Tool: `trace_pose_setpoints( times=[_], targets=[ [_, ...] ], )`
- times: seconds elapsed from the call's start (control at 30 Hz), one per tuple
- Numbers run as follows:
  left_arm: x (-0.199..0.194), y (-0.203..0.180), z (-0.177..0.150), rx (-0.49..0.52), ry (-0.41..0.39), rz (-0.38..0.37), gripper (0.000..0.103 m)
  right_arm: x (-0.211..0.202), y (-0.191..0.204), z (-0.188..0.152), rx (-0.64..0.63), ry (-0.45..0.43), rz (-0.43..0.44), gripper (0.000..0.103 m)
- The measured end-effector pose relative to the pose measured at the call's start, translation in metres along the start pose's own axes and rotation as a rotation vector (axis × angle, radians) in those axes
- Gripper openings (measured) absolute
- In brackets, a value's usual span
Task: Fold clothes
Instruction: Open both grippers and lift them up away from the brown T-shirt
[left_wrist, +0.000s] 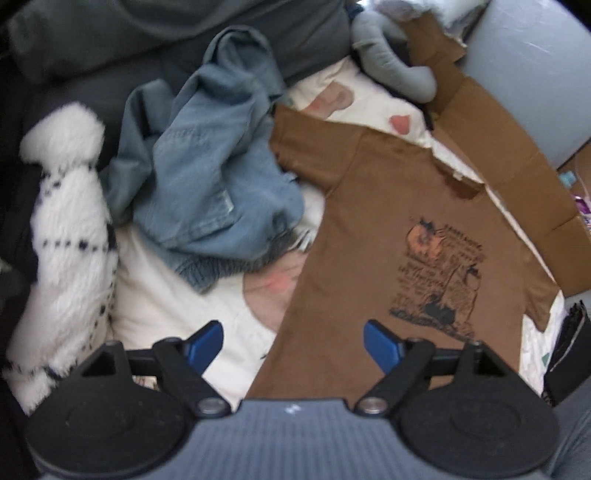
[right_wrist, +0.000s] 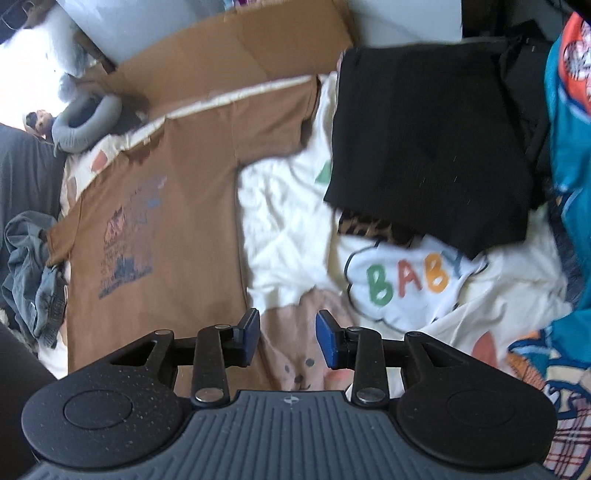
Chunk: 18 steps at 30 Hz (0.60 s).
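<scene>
A brown T-shirt (left_wrist: 373, 236) with a dark print lies spread flat, front up, on a white patterned blanket (left_wrist: 177, 306). My left gripper (left_wrist: 293, 341) is open and empty above the shirt's lower hem edge. In the right wrist view the same brown T-shirt (right_wrist: 177, 206) lies at the left. My right gripper (right_wrist: 286, 338) is open and empty above the blanket (right_wrist: 288, 221), just right of the shirt's side edge.
Crumpled blue jeans (left_wrist: 207, 162) lie left of the shirt, beside a white fluffy garment (left_wrist: 66, 236). Flat cardboard (left_wrist: 509, 155) and a grey neck pillow (left_wrist: 391, 62) lie beyond. A folded black garment (right_wrist: 424, 147) and teal fabric (right_wrist: 572, 147) lie at right.
</scene>
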<state>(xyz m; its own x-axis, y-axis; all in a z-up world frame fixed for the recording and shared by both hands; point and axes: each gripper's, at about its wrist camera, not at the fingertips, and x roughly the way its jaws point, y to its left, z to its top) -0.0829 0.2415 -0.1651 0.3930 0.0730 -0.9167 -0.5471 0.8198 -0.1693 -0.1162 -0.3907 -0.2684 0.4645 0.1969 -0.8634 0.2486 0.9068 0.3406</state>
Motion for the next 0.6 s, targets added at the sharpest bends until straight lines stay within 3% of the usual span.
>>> trace_pose_setpoints(
  times=[0.1, 0.27, 0.43, 0.6],
  targets=[
    [-0.009, -0.01, 0.008, 0.023, -0.016, -0.004, 0.089, -0.016, 0.0, 0.005, -0.004, -0.048, -0.011, 0.054],
    [-0.023, -0.026, 0.02, 0.048, -0.05, -0.014, 0.092, -0.033, -0.001, 0.01, 0.0, -0.091, -0.019, 0.061],
    [-0.027, -0.046, 0.034, 0.089, -0.061, -0.037, 0.092, -0.043, -0.002, 0.012, 0.007, -0.123, -0.007, 0.078],
    [-0.026, -0.071, 0.049, 0.126, -0.078, -0.055, 0.093, -0.041, -0.002, 0.016, 0.014, -0.136, -0.013, 0.082]
  ],
)
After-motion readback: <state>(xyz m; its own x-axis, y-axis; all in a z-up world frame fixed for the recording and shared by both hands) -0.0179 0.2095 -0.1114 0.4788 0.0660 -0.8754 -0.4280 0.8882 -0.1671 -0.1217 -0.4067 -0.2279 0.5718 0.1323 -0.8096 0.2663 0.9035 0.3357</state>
